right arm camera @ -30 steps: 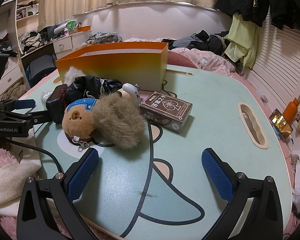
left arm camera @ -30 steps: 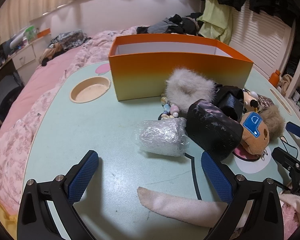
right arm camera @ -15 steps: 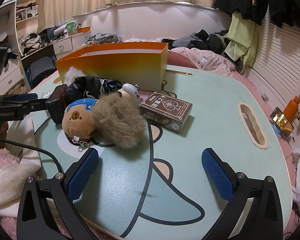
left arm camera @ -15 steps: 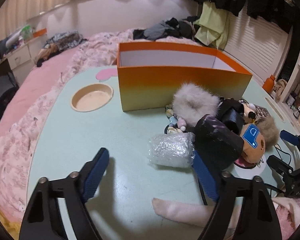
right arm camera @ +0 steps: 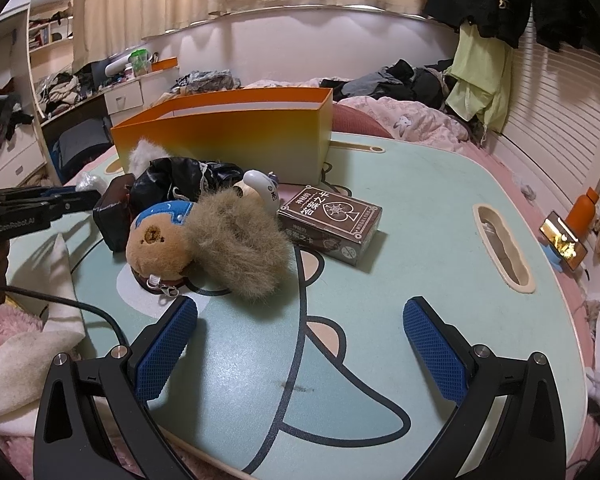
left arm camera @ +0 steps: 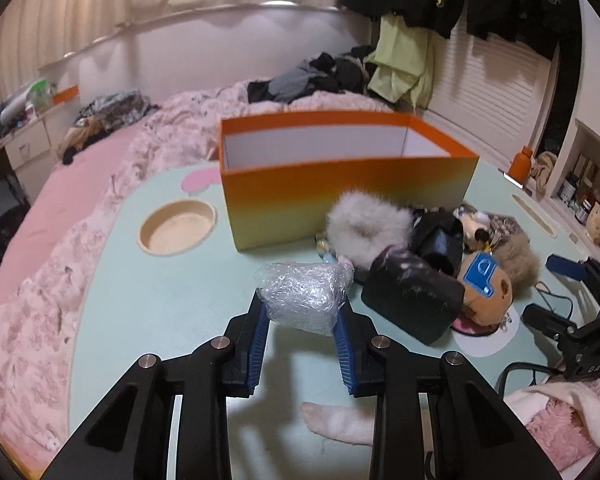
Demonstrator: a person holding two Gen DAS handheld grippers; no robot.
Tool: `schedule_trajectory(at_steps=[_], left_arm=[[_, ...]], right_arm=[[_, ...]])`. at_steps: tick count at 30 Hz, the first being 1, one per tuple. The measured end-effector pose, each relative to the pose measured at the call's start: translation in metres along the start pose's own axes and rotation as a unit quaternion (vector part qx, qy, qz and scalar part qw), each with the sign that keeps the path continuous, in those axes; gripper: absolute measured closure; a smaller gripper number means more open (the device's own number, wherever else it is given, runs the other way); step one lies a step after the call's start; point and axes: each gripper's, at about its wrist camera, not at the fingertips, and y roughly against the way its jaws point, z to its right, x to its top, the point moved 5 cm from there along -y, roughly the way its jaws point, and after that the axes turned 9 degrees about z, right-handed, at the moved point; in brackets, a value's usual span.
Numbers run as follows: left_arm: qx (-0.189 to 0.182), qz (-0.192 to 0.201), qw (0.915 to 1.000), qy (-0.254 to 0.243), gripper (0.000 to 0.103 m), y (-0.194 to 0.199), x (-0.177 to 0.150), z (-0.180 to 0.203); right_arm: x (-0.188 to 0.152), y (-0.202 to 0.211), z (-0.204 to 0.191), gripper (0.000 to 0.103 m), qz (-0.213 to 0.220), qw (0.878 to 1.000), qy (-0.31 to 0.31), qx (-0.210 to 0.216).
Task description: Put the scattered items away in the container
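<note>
My left gripper (left arm camera: pixel 302 312) is shut on a clear bubble-wrap bundle (left arm camera: pixel 302 298) and holds it a little above the table. The orange box (left arm camera: pixel 340 176) stands open behind it; it also shows in the right wrist view (right arm camera: pixel 236 140). Beside the box lie a grey fluffy pom (left arm camera: pixel 366 224), a black pouch (left arm camera: pixel 412 300), a bear plush (right arm camera: pixel 160 242) with a brown fur tuft (right arm camera: pixel 240 248), and a brown card box (right arm camera: pixel 330 224). My right gripper (right arm camera: pixel 300 344) is open and empty over the table, in front of the plush.
The mint-green table (left arm camera: pixel 160 304) has a round cup recess (left arm camera: pixel 177 231) at the left and a slot (right arm camera: pixel 502 246) at the right. A white sock (left arm camera: pixel 340 424) lies near the front edge. A pink bed (left arm camera: pixel 60 200) surrounds the table. A cable (right arm camera: pixel 80 308) runs at the left.
My left gripper moved forward, closed on the bubble-wrap bundle and lifted it a little. The right gripper has not moved.
</note>
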Motion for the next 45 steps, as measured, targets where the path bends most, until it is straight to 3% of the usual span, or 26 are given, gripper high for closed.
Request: schedule_trajectory(at_steps=[6, 17, 18, 21, 24, 27, 33, 36, 45], left_arm=[[0.002, 0.014, 0.9999, 0.007, 0.074, 0.008, 0.016, -0.008], [-0.019, -0.033, 0.9992, 0.009, 0.072, -0.007, -0.007, 0.003], [-0.022, -0.037, 0.9991, 0.008, 0.069, -0.008, -0.008, 0.004], [-0.029, -0.042, 0.9986, 0.016, 0.04, -0.008, -0.007, 0.005], [-0.047, -0.044, 0.997, 0.042, 0.03, -0.001, 0.008, 0.001], [-0.063, -0.066, 0.9947, 0.047, 0.03, 0.002, 0.034, 0.003], [-0.041, -0.106, 0.9933, 0.024, 0.026, -0.015, 0.103, 0.019], [-0.006, -0.111, 0.9938, 0.004, 0.026, -0.036, 0.122, 0.026], [-0.008, -0.152, 0.9875, 0.042, 0.026, -0.086, 0.122, 0.038]], right_arm=[[0.0, 0.0, 0.0, 0.0, -0.001, 1.0, 0.001, -0.001], [-0.001, -0.001, -0.002, 0.0, -0.004, 1.0, 0.008, -0.006], [-0.001, -0.001, -0.002, 0.0, -0.004, 1.0, 0.008, -0.006], [-0.001, -0.001, -0.002, 0.0, -0.004, 1.0, 0.008, -0.006], [-0.001, -0.001, -0.002, 0.0, -0.004, 1.0, 0.008, -0.006], [-0.002, -0.001, -0.002, 0.0, -0.004, 1.0, 0.009, -0.006], [-0.001, -0.001, -0.002, 0.0, -0.004, 1.0, 0.009, -0.006], [-0.001, -0.001, -0.002, 0.0, -0.003, 1.0, 0.009, -0.006], [-0.002, -0.001, -0.002, 0.0, -0.004, 1.0, 0.009, -0.006]])
